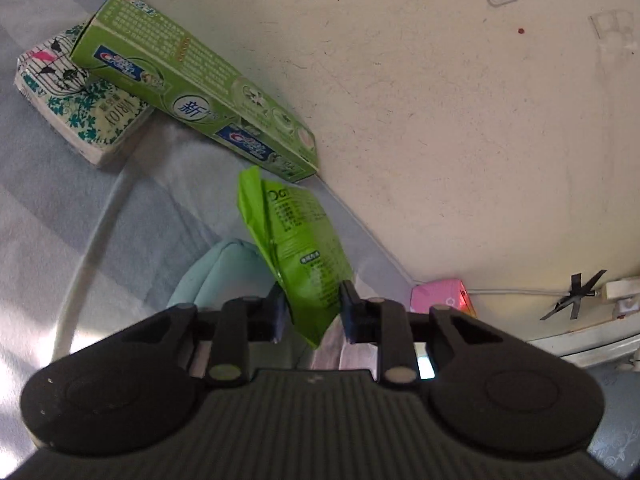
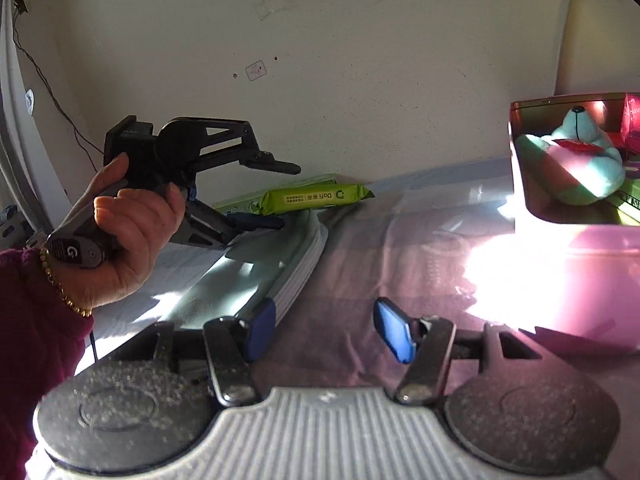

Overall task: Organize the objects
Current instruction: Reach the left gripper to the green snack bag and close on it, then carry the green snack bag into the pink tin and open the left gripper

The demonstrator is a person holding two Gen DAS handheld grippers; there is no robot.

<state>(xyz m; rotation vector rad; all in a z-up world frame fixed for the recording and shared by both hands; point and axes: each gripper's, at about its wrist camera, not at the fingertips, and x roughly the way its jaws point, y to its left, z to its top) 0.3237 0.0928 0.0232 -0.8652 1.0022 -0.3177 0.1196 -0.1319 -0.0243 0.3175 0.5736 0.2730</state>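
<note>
Tongs, left (image 1: 312, 297): my two fingers stand partly apart astride the near end of a green wet-wipe packet (image 1: 299, 236), which points away toward 12 o'clock. I cannot tell whether the pads press on it. The right wrist view shows these tongs (image 2: 290, 195) turned on their side in my left hand (image 2: 128, 232), one finger above and one below the packet (image 2: 320, 198), with a gap on each side. The packet lies against the foot of the wall (image 1: 440, 120), over a pale teal folded cloth (image 1: 224, 272).

At 11 o'clock from the packet, a green Crest toothpaste box (image 1: 192, 80) lies along the wall, its far end resting on a floral tissue pack (image 1: 76, 108) at 10 o'clock.

Tongs, right (image 2: 324, 320): spread wide, holding nothing, above the bed sheet (image 2: 360, 248). At 2 o'clock stands a pink storage box (image 2: 580, 272), with a teal and red striped plush toy (image 2: 580, 160) inside.
</note>
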